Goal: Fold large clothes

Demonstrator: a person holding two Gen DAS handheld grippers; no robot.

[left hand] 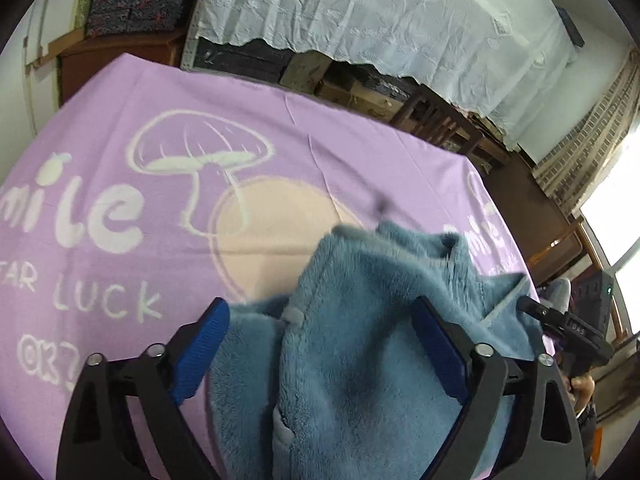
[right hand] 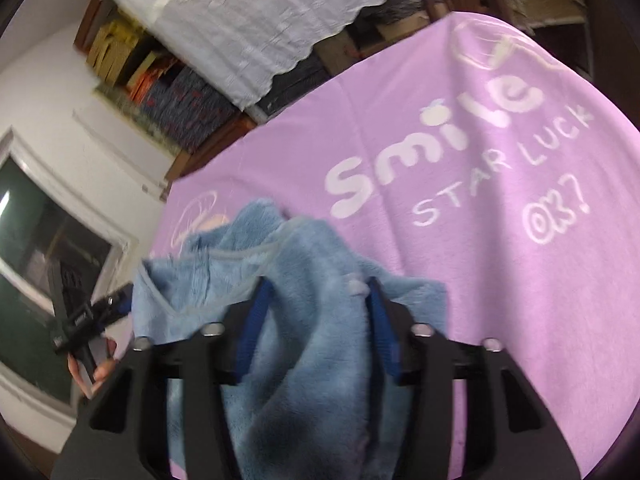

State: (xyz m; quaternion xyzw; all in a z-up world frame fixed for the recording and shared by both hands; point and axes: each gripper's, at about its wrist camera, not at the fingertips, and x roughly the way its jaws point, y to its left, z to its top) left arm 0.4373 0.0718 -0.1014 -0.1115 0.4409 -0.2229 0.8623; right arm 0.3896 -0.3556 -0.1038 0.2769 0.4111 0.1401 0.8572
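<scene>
A fluffy blue fleece garment (left hand: 360, 320) with grey trim lies bunched over the near edge of the purple blanket (left hand: 120, 140). My left gripper (left hand: 320, 324) stands wide open, with the fleece bulging between its blue pads (left hand: 204, 344). In the right wrist view the same garment (right hand: 304, 320) is bunched between the blue pads (right hand: 256, 320) of my right gripper (right hand: 316, 292), which is closed in on a thick fold of it. The right gripper also shows at the far right of the left wrist view (left hand: 568, 328), and the left gripper at the left of the right wrist view (right hand: 96, 312).
The purple blanket (right hand: 480, 200), printed with a mushroom and "Smile STAR LUCK OK?", covers the table. Behind it stand wooden shelves (left hand: 440, 116) draped with a white lace cloth (left hand: 380, 12). A window (right hand: 48, 232) is at the left of the right wrist view.
</scene>
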